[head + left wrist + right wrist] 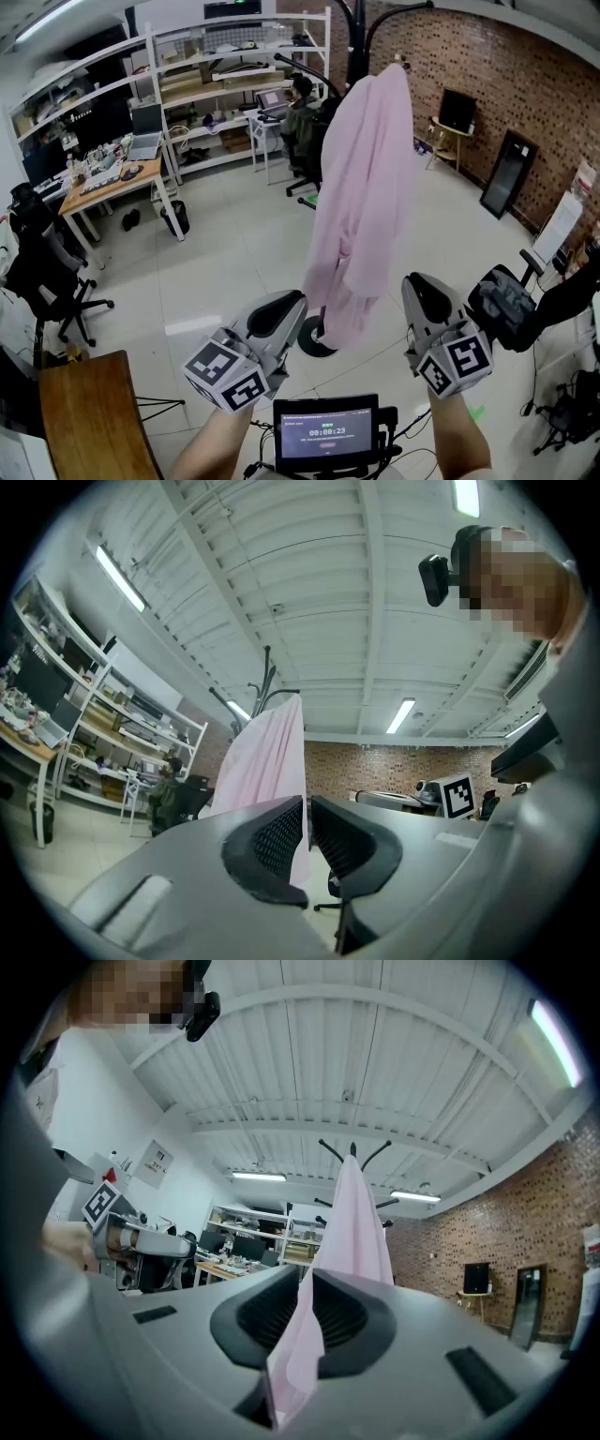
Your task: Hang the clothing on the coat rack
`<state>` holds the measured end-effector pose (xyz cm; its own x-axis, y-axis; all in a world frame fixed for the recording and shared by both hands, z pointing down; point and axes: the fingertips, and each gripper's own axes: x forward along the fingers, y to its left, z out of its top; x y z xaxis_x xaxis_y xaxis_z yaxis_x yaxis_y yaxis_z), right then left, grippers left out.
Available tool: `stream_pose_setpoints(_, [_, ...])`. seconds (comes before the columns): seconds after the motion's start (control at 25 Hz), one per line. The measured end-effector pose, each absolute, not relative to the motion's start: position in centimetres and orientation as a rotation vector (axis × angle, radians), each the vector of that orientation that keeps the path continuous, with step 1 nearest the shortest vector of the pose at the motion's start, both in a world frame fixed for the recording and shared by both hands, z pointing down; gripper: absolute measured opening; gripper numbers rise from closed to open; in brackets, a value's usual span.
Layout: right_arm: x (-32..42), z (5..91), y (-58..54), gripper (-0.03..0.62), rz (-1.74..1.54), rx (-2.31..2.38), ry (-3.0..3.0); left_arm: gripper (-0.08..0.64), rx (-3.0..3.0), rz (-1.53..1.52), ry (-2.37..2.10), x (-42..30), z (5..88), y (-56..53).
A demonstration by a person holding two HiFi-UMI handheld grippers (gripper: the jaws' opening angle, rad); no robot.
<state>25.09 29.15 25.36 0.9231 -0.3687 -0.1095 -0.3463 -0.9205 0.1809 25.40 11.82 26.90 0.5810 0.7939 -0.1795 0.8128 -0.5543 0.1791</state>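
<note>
**Me:** Wooden counter [94,412] at the lower left edge of my head view, with white shelving [234,75] far back behind it.

**Desk:** Next over?

**Me:** My left gripper [292,302], low in the frame, just beside the lower left edge of the pink garment [361,187]. In the left gripper view its fingers [272,841] are pressed to a thin slit. A sliver of pink shows in that slit. I can't tell whether cloth is caught there or only hangs behind.

**Desk:** And the garment itself?

**Me:** It's on the coat rack [354,28], mid-frame, draped from the top of the black pole down to near the round base [314,342] on the tiled floor. A small screen [325,433] sits below it, between my forearms.

**Desk:** Right side?

**Me:** My right gripper [417,286] is low, at the garment's right edge. In the right gripper view its fingers [347,1321] are clenched on a fold of the pink cloth. A flap spills out beneath them toward the camera, and the rest runs up to the rack's hooks. Past that, a brick wall [525,94].
</note>
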Motion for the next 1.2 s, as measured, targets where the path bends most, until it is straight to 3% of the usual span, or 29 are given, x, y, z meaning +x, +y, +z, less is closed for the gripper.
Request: stream_pose_setpoints(1.2, [19.9, 29.3, 26.4, 0.038, -0.081, 2.985, -0.579, 0.023, 2.521, -0.018, 1.366, 20.8, 29.5, 9.5])
